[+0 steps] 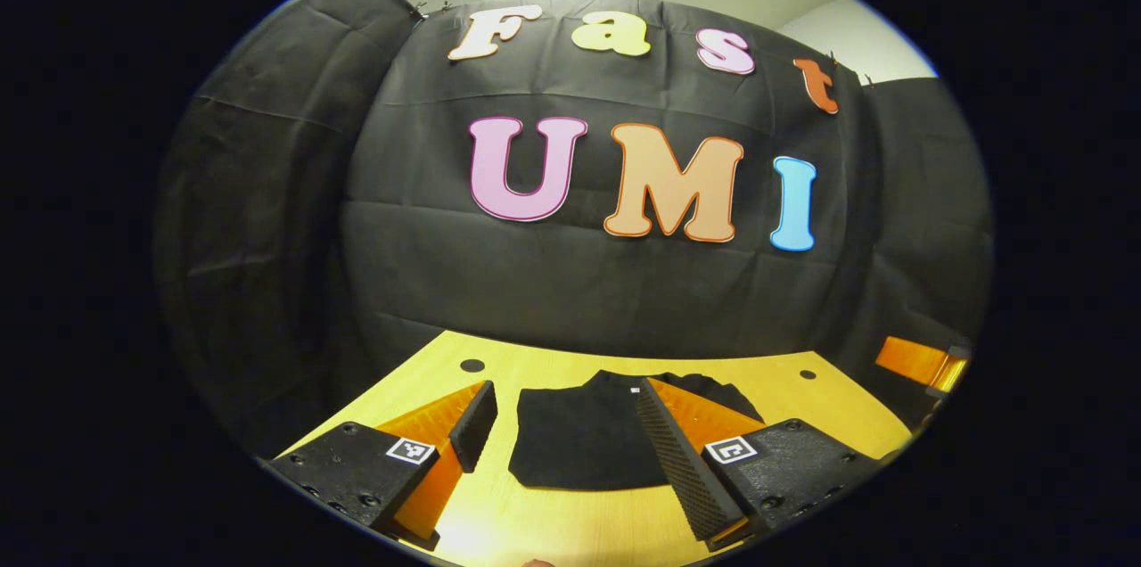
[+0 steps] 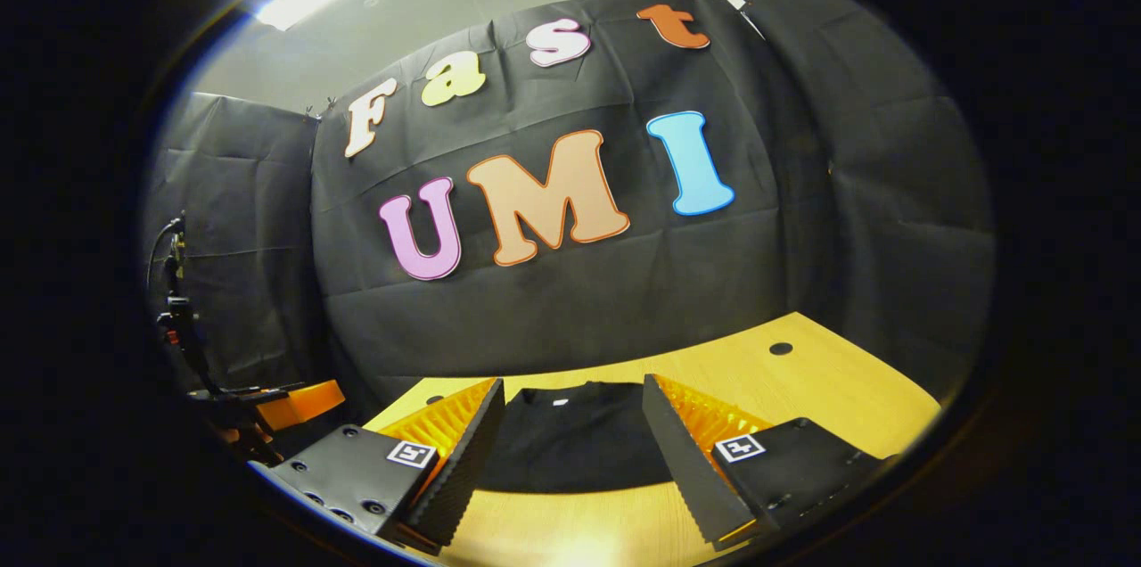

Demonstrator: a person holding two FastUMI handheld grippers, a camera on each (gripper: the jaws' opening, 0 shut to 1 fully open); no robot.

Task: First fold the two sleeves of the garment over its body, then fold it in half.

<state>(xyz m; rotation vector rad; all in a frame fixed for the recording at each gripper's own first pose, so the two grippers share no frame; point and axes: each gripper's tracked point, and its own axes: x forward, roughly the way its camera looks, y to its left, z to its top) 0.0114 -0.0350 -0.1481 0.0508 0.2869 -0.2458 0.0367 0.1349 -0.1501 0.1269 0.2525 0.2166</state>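
Left gripper view shows the left tongs (image 1: 563,424) wide apart and empty, held above the table (image 1: 553,513). The black garment (image 1: 579,442) lies flat on the table before them, so probably they are raised to aim at it. In the right gripper view the right tongs (image 2: 570,429) are also wide and empty, with the garment (image 2: 575,447) between the fingers' lines. Nothing lies in the way.

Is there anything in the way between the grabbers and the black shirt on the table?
Nothing visible is. The black garment lies flat on the wooden table, straight ahead of the open left gripper and the open right gripper. Bare tabletop is all that sits between them.
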